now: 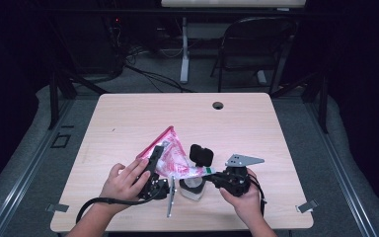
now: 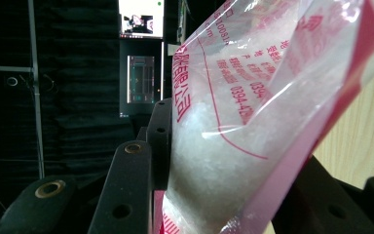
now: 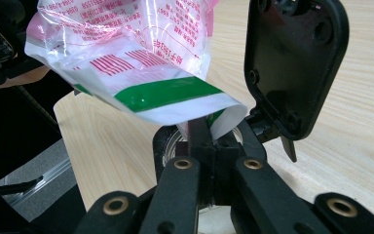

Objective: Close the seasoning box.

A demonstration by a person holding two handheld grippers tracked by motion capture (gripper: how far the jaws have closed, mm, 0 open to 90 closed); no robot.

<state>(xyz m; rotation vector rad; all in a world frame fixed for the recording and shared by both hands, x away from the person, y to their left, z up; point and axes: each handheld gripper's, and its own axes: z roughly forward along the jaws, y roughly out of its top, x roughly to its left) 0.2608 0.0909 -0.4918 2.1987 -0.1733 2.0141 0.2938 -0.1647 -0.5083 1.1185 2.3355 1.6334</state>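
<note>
A clear plastic bag (image 1: 170,155) with red print holds white grains and hangs tilted between my two grippers. My left gripper (image 1: 154,159) is shut on the bag's upper side; in the left gripper view the bag (image 2: 233,122) is squeezed between the black jaws. My right gripper (image 3: 200,130) is shut on the bag's lower, green-striped mouth edge (image 3: 175,95). Directly under that mouth stands a small clear jar (image 1: 192,188) with its black flip lid (image 1: 202,154) standing open. The jar's rim (image 3: 171,145) shows just behind the right jaws, and the lid (image 3: 294,63) rises to their right.
The wooden table (image 1: 128,118) has a cable hole (image 1: 218,105) near its far edge. A folding chair (image 1: 256,44) and cables stand on the floor beyond. Metal clips (image 1: 307,206) sit at the table's front corners.
</note>
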